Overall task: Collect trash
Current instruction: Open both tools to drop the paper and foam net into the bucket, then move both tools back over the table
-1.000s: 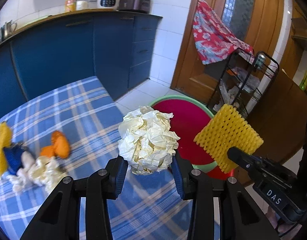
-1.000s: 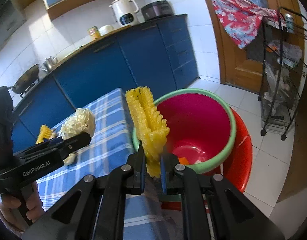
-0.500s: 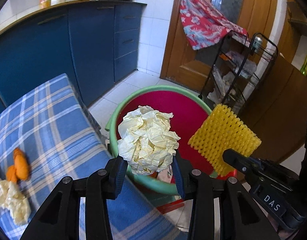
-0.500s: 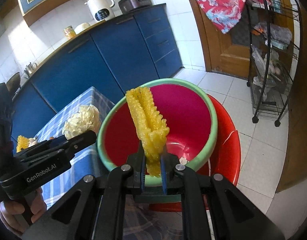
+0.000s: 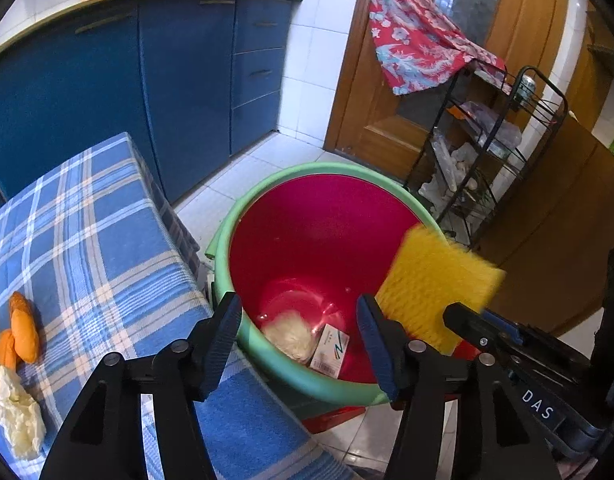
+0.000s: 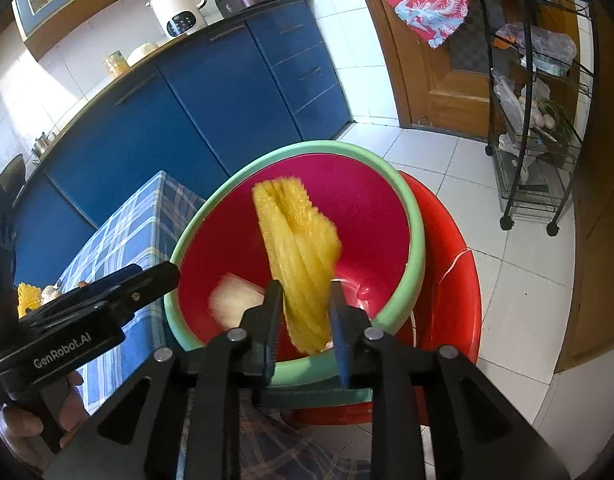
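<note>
I hold the left gripper [image 5: 299, 340] over the near rim of the red bucket [image 5: 327, 220], its jaws spread wide with nothing between them. The crumpled paper ball [image 5: 289, 338] lies on the bucket floor, touching a small white carton [image 5: 330, 350] at its 3 o'clock. In the right wrist view the paper ball [image 6: 235, 304] shows as a motion-blurred pale mass low inside the bucket [image 6: 371, 216], at 9 o'clock from the right gripper [image 6: 305, 324]. The right gripper's jaws stand parted on either side of the yellow foam net [image 6: 297, 256]; the net is blurred, and I cannot tell whether either jaw touches it. In the left wrist view the foam net [image 5: 439, 280] sits above the bucket rim at 3 o'clock. The bucket has a green rim and stands in a red basin [image 6: 447, 280] on the tiled floor, just beside the table with the blue plaid cloth [image 5: 87, 240]. On that cloth, at 9 o'clock in the left wrist view, lie orange peel pieces [image 5: 21, 336] and, toward 8 o'clock, a second crumpled paper [image 5: 11, 416]. A wire rack [image 6: 539, 112] stands well apart at 2 o'clock.
</note>
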Demonstrator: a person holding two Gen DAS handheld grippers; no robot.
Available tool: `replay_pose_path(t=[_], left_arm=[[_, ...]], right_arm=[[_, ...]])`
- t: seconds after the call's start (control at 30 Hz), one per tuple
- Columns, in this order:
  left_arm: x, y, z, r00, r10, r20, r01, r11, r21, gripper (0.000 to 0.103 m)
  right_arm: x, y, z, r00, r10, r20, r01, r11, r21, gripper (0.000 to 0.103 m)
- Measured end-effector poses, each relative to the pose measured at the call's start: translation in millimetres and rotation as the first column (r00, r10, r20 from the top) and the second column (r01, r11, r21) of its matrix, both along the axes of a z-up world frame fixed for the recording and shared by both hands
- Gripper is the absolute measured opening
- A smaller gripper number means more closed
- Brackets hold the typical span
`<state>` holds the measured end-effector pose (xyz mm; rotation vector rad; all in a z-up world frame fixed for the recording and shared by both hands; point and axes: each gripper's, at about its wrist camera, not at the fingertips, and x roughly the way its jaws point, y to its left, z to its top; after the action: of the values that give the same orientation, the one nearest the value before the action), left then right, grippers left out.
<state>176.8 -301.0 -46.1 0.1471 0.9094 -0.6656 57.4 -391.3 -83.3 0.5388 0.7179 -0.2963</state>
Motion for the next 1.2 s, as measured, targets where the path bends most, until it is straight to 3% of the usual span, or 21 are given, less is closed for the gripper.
replay_pose_path(t=[0.13,0.67,1.2], left_arm=[[0,5,3,1.000,0.012,0.000,-0.012,1.000,-0.009,0.061],[-18,48,31,0.997,0.075,0.033,-0.073,0.996,-0.047,0.061],[-25,129,56,0.969,0.237,0.069,-0.233,0.970,-0.064,0.061]], right_arm=[[-4,0,4,1.000,-0.006,0.016,0.006,1.000,-0.009,0.036],[-28,19,34,0.997,0.016,0.070,-0.014,0.999,-0.033,0.036],[-23,74,60,0.985,0.137,0.103,-0.132,0.990,-0.053,0.038]])
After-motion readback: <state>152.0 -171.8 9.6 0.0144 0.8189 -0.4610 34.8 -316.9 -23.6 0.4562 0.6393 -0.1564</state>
